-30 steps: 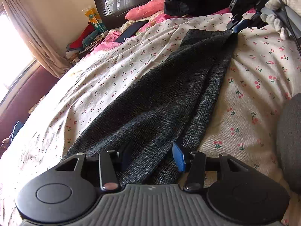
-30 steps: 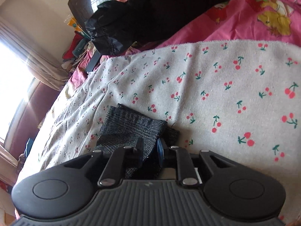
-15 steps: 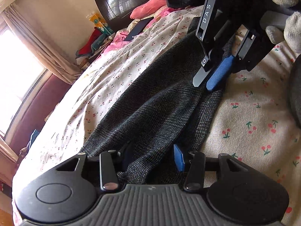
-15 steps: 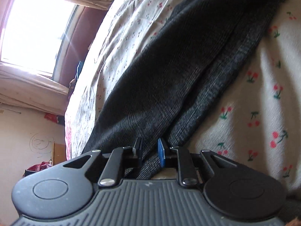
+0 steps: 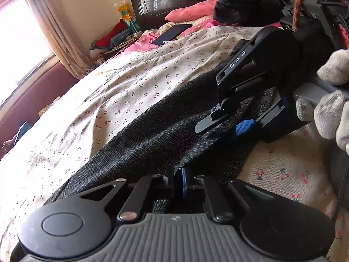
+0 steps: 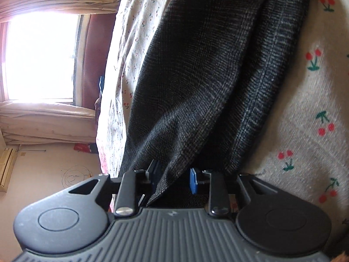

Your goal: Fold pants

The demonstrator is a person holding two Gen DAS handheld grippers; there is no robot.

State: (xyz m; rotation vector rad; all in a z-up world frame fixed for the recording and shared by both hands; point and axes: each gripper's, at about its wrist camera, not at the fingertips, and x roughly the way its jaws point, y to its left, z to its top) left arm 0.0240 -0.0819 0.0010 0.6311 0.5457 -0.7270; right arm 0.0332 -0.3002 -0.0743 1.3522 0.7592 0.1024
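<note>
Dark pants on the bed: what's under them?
Under the dark pants lies the cherry-print sheet, visible on both sides. Whatever lies directly beneath the fabric is covered.

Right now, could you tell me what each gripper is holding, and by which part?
The left gripper is shut on the near edge of the dark pants. The right gripper has a fold of the pants' edge between its jaws, which are opening.
</note>
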